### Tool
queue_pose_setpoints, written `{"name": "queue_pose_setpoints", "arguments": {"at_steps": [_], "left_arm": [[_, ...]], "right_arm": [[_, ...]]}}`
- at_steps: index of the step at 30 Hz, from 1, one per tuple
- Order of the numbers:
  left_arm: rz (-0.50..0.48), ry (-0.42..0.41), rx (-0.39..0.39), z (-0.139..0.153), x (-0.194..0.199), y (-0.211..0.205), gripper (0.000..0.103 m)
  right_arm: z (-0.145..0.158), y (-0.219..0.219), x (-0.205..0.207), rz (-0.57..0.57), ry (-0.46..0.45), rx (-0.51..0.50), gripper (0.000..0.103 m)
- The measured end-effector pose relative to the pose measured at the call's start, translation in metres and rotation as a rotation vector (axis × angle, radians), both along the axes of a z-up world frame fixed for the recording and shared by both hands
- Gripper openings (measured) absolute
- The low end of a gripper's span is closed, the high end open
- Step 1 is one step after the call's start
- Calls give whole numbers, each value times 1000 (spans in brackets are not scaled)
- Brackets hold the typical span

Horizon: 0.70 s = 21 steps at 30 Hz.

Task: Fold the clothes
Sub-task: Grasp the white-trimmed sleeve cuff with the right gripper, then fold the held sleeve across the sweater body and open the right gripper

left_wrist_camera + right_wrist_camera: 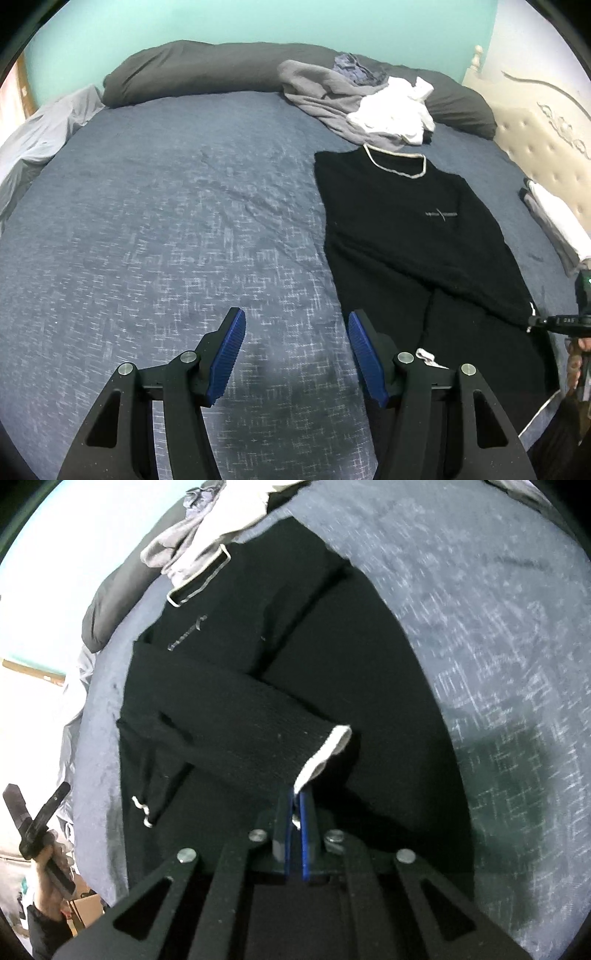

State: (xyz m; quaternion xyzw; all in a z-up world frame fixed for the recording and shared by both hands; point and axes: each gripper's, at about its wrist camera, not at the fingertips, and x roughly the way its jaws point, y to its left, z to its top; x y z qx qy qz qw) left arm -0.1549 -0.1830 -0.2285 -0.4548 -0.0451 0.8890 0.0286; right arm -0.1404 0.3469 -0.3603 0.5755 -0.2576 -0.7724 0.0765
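Pinching white cuff of black sweater: right tool; left tool wide, empty.

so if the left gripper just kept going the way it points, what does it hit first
Most likely the bare blue bedsheet. The left gripper is open and empty, angled down at the bed, with the black sweater off to its right. Depth is hard to judge through the fisheye.

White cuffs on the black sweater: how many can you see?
2. One cuff is on the sleeve folded across the body, pinched by the right gripper. The other cuff lies near the sweater's edge, untouched. No others visible.
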Motion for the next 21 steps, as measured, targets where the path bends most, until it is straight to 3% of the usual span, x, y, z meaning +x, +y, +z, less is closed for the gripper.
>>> {"name": "queue_pose_setpoints", "arguments": {"at_steps": [4,9,13,17,21], "left_arm": [[-18,-11,4,-8,-7,8,62],[-14,-25,9,-16,-21,8,62],[3,-23,32,-18,-26,5,62],[3,-19,28,-17,-25,-1,63],[18,-23,35,-19,-24,-12,63]], "right_arm": [[5,14,5,-35,-23,26,5],[49,2,-3,18,121,32,7],[58,-61,-42,174,164,10,7],[51,-112,-83,241,178,-35,7],[43,-153,-113,310,196,-3,7]]}}
